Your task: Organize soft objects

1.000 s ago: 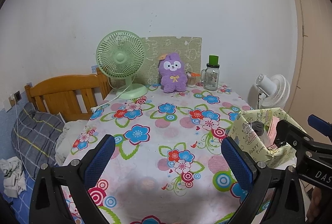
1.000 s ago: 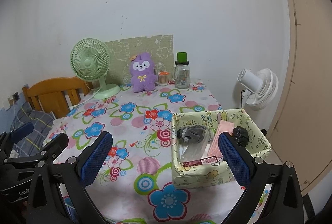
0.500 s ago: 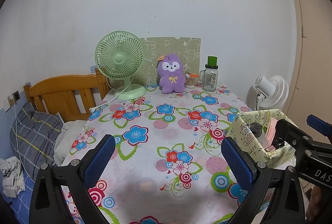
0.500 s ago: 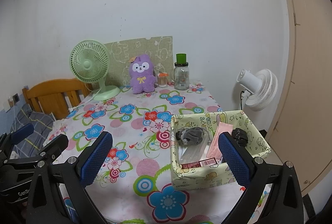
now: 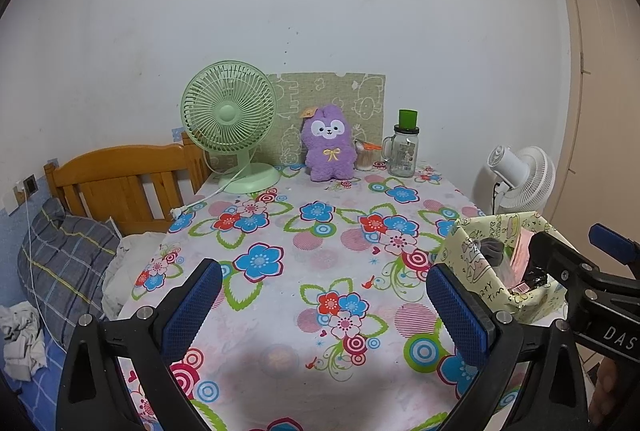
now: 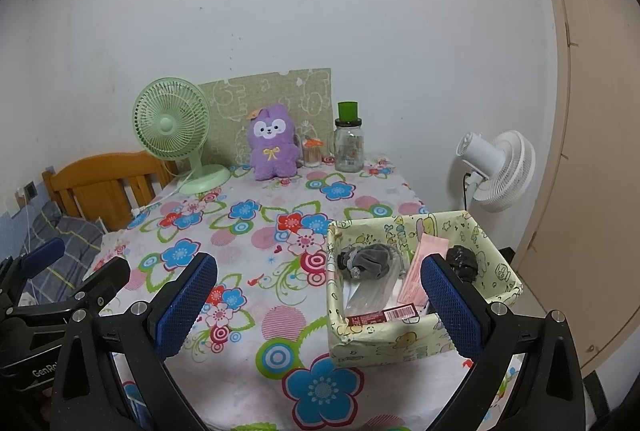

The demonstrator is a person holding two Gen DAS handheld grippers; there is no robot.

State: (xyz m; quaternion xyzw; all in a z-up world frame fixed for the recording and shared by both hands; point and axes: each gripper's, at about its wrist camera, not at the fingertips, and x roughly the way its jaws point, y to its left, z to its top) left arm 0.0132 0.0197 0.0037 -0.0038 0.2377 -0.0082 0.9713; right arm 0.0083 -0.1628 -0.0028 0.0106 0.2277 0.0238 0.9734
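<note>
A purple plush toy [image 5: 329, 143] stands upright at the far end of the flowered table, also in the right wrist view [image 6: 273, 142]. A yellow-green fabric box [image 6: 416, 339] sits at the table's near right; it holds a grey scrunchie [image 6: 366, 260], a black soft item [image 6: 462, 261] and pink packets. The box also shows in the left wrist view [image 5: 480, 271]. My left gripper [image 5: 324, 307] is open and empty over the table's near edge. My right gripper [image 6: 318, 305] is open and empty, above the near edge beside the box.
A green desk fan [image 5: 230, 119] with its cord, a glass jar with a green lid [image 5: 404, 149] and a small jar [image 5: 362, 157] stand at the far end. A white fan [image 6: 496, 169] stands right of the table. A wooden headboard [image 5: 120, 179] and bedding lie left.
Both grippers have drawn back and risen slightly, so the table and box look a little farther away. Both stay open and empty.
</note>
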